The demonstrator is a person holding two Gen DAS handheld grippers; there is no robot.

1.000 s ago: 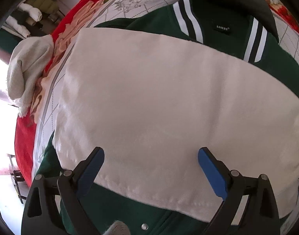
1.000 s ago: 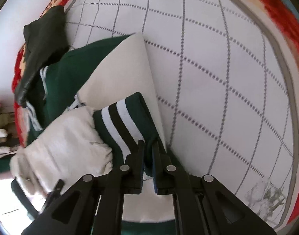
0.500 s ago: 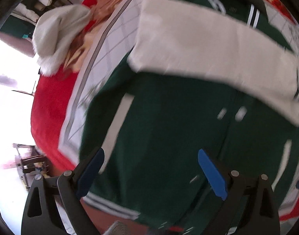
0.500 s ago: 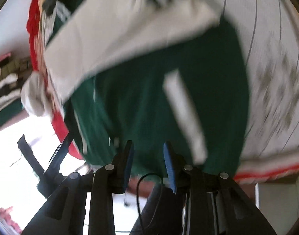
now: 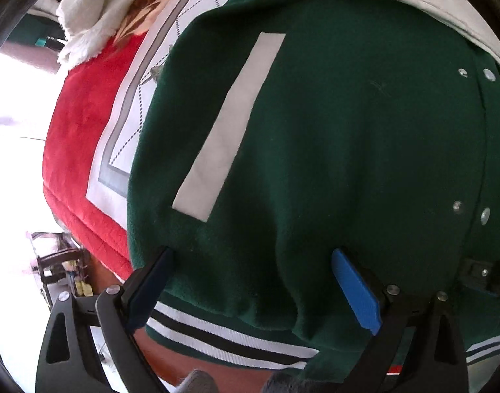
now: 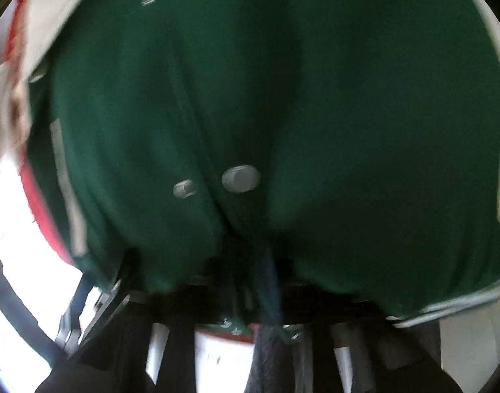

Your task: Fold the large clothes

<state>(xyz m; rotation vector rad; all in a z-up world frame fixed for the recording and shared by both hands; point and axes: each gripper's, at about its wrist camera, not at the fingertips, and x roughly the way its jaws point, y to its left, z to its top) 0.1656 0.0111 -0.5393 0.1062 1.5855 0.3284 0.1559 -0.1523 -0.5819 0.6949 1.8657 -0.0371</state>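
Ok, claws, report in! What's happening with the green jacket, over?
Left claw open, straddling jacket near hem. Right claw blurred, buried in jacket, state unclear. Jacket lies on bed, snaps facing up. Nothing in the way.

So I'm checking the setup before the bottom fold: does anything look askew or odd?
Mostly tidy. The green jacket lies flat, but its striped hem hangs past the bed edge. The right wrist view is too blurred to judge.
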